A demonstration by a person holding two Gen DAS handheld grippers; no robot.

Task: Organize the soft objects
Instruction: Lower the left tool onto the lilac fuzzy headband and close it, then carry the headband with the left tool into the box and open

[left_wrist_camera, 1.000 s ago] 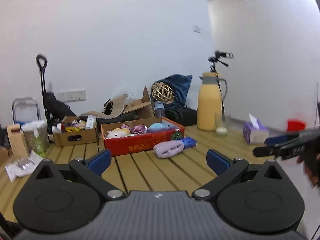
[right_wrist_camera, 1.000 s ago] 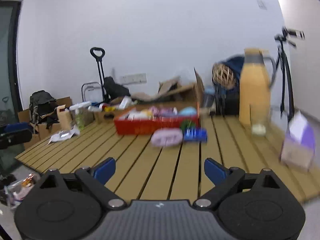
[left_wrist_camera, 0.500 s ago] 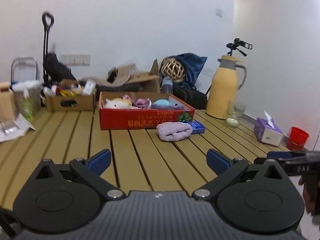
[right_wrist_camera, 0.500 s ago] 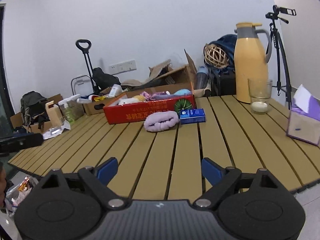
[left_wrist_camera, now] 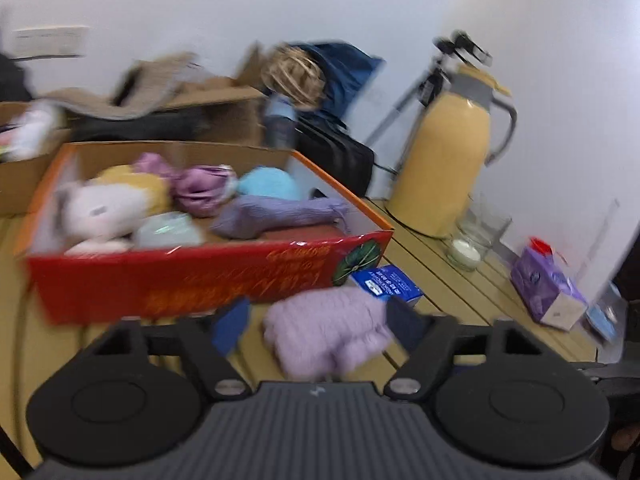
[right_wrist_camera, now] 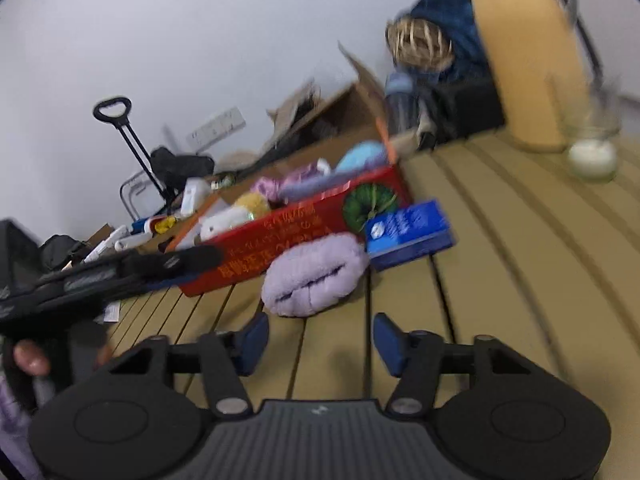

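The left gripper is held low and level, its two blue-padded fingers spread wide apart, one at about ten o'clock and the other at about two o'clock from its black body. Seen from the other side it reaches in as a dark bar from nine o'clock, with the person's left hand wrapped round its handle, fingertips showing pink. The right gripper tilts to one side, its blue fingers also parted with a clear gap between them, nothing held.
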